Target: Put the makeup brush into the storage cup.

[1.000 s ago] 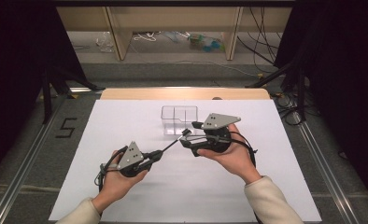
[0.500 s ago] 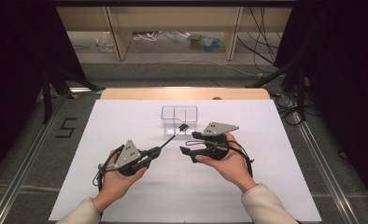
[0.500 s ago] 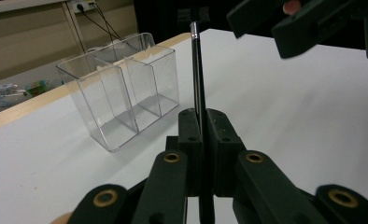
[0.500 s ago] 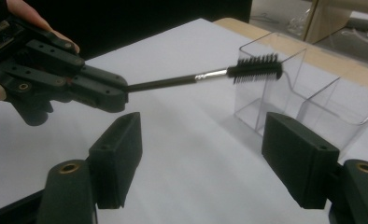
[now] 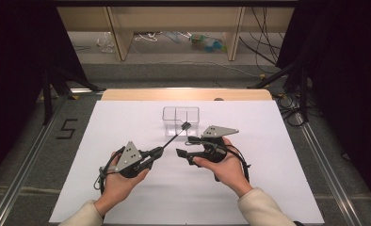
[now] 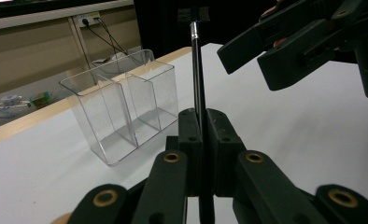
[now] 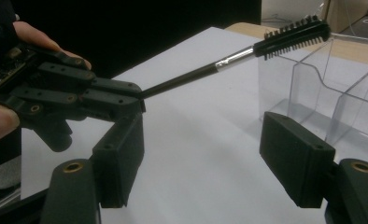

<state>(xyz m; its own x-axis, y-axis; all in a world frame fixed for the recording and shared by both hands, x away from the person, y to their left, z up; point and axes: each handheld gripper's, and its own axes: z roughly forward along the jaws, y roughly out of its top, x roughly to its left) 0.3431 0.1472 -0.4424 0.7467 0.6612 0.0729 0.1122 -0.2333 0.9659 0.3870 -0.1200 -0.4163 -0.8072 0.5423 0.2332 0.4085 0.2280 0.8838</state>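
My left gripper [image 5: 157,151] is shut on the thin black handle of a small brush [image 5: 174,136]. The brush [image 6: 197,70] rises between the closed jaws toward a clear two-compartment box [image 5: 181,117]. Its silver ferrule and black bristle head [image 7: 294,35] hang near the box's [image 7: 331,102] front wall. My right gripper [image 5: 186,147] is open just right of the left one, jaws pointing left. Its jaws have just been closing a little. In the right gripper view nothing lies between the wide-apart pads [image 7: 119,158], and the left gripper [image 7: 126,100] is beyond them.
The white sheet [image 5: 268,188] covers the table [image 5: 127,94], whose wooden far edge shows behind the clear box [image 6: 121,107]. A floor mark "5" [image 5: 67,128] is to the left. Shelves with clutter and cables stand behind.
My right hand has sunk toward the table and drifted left, closer to the left gripper. The left hand and the brush have stayed put.
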